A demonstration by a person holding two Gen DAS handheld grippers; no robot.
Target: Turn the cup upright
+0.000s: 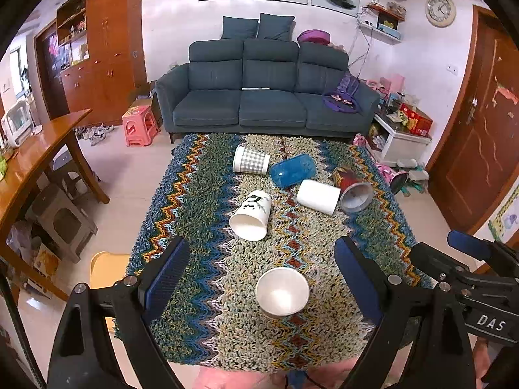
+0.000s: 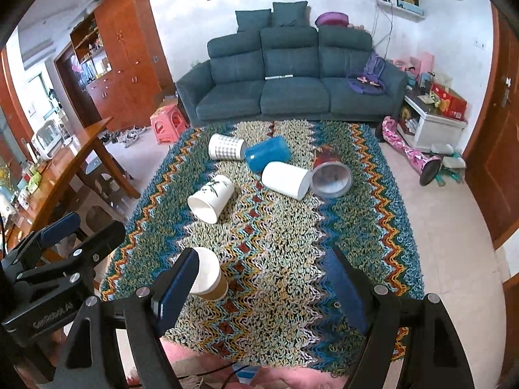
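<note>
Both grippers, left gripper point(image 1: 262, 278) and right gripper point(image 2: 262, 287), hang spread wide, holding nothing. I see the paper cup point(image 1: 281, 291) upright between my left fingers, apparently released; five cups lie tipped farther back, the bamboo-print cup point(image 1: 251, 214) nearest, likely next.

Six cups point(image 1: 281, 292) (one upright) on zigzag cloth point(image 1: 201, 194).

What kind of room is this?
Most likely a home living room: a dark teal sofa against the wall, a wall clock, and a wooden cabinet beside it.
</note>
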